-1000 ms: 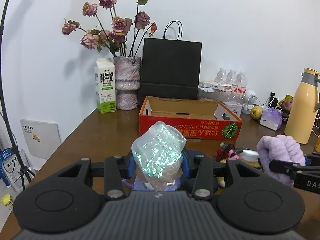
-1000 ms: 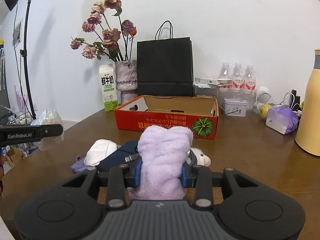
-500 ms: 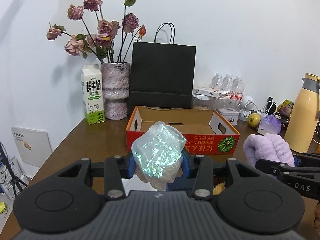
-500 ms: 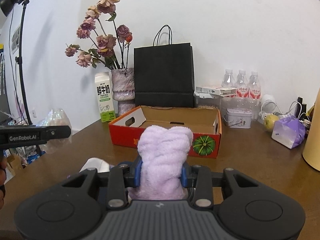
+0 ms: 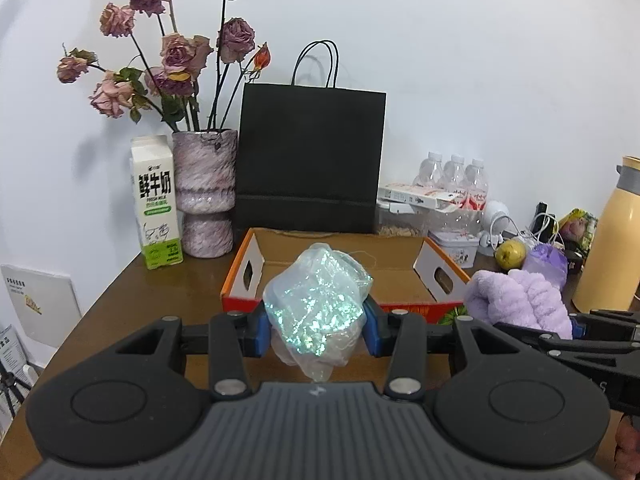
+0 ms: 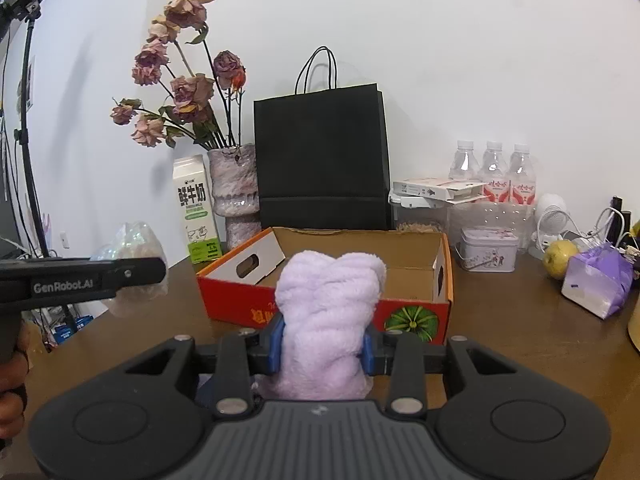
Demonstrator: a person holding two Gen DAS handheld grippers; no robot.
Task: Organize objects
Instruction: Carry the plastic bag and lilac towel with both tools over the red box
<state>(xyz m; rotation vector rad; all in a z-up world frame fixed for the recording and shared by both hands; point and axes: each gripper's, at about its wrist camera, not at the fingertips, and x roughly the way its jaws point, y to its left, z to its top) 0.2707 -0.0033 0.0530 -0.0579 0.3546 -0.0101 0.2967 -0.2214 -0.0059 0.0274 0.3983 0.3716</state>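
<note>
I have the left hand-held gripper [image 5: 316,330] clamped on a crinkled plastic bag [image 5: 318,306], the right hand-held gripper [image 6: 323,340] closed on a purple towel [image 6: 330,312]; both held before the cardboard box [image 6: 408,276], above the desk [image 6: 500,312].

The left gripper [image 5: 316,330] is matte black plastic with a ribbed grey housing, two round discs, silver screws and blue finger pads [image 5: 261,332]. The right gripper [image 6: 322,342] matches it. White "GenRobot.AI" lettering marks one black finger at the frame's left.
</note>
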